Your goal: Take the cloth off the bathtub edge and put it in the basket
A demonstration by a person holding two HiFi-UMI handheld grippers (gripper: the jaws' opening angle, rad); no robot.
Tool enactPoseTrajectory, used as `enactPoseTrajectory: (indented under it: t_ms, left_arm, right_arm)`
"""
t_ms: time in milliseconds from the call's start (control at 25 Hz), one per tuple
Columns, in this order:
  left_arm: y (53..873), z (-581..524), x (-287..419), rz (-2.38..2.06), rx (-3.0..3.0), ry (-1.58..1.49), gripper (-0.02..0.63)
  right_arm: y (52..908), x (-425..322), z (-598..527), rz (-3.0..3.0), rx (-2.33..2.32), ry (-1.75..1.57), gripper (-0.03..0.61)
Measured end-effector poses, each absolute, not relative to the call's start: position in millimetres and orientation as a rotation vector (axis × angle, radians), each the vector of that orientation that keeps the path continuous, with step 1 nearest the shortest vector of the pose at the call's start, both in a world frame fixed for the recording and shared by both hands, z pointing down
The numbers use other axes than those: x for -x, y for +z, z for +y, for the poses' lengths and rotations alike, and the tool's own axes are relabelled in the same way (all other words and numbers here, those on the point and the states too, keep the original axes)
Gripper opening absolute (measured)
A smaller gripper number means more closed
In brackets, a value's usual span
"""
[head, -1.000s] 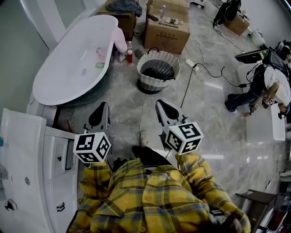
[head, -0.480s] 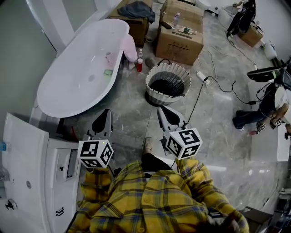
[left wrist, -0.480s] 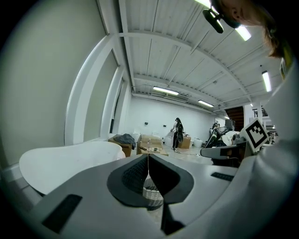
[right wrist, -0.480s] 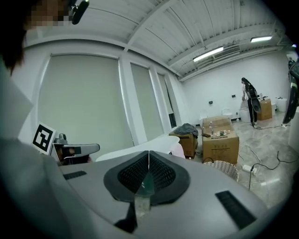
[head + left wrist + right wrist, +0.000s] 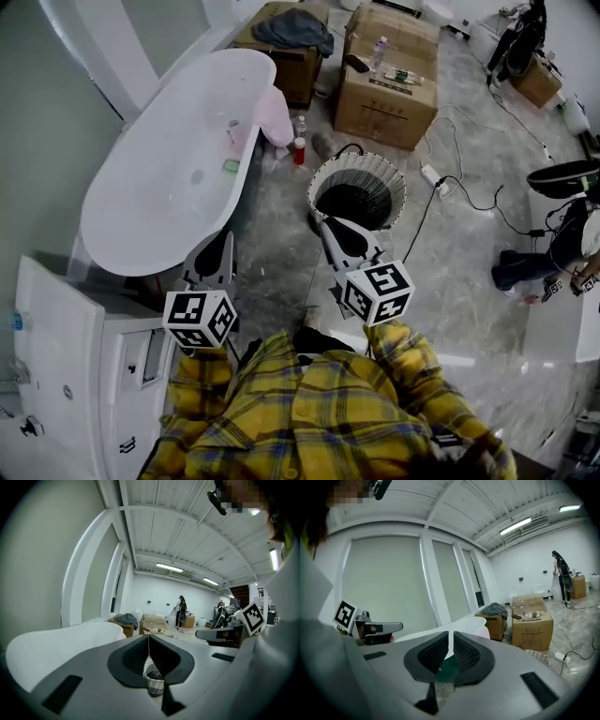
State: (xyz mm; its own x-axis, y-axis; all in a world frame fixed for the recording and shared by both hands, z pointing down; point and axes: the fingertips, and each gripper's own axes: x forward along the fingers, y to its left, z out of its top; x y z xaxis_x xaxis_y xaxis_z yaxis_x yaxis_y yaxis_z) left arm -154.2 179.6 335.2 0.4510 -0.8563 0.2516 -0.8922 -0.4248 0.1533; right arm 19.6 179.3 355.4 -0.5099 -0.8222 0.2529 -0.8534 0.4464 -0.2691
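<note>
The pink cloth (image 5: 274,114) hangs over the right edge of the white bathtub (image 5: 159,187), at its far end, well apart from both tongs. The basket (image 5: 386,178) stands on the floor (image 5: 272,225) to the right of the tub, nearer than the cloth.

The likeliest slip, in my judgement, is a thin pinch. If only a loose fold is caught, the cloth could slide off the rim into the tub or drop to the floor. A small red bottle (image 5: 298,150) stands just below the cloth, and a low reach could knock it over. A cable (image 5: 424,211) trails past the basket and could catch a foot.

The left tongs (image 5: 219,246) are pressed together with nothing between them. The right tongs (image 5: 333,228) are closed and empty too. Both must open before any grab.
</note>
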Motion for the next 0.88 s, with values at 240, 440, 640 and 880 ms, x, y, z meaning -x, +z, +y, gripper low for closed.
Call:
enactPoseTrajectory:
  t_ms: [240, 440, 640, 880]
  left_arm:
    - [345, 146, 146, -1.544, -2.406, 0.231, 0.02]
    - [355, 125, 152, -1.554, -2.368, 0.261, 0.02]
    - [363, 91, 163, -1.546, -2.361, 0.265, 0.02]
    - [370, 37, 182, -1.511, -2.374, 0.265, 0.02]
  right_arm:
    - [364, -28, 131, -2.628, -1.451, 0.556, 0.031]
    - [381, -21, 101, -2.626, -1.395, 0.607, 0.112]
    - [396, -9, 66, -2.599, -1.384, 0.628, 0.112]
    - [402, 7, 13, -2.552, -1.418, 0.639, 0.125]
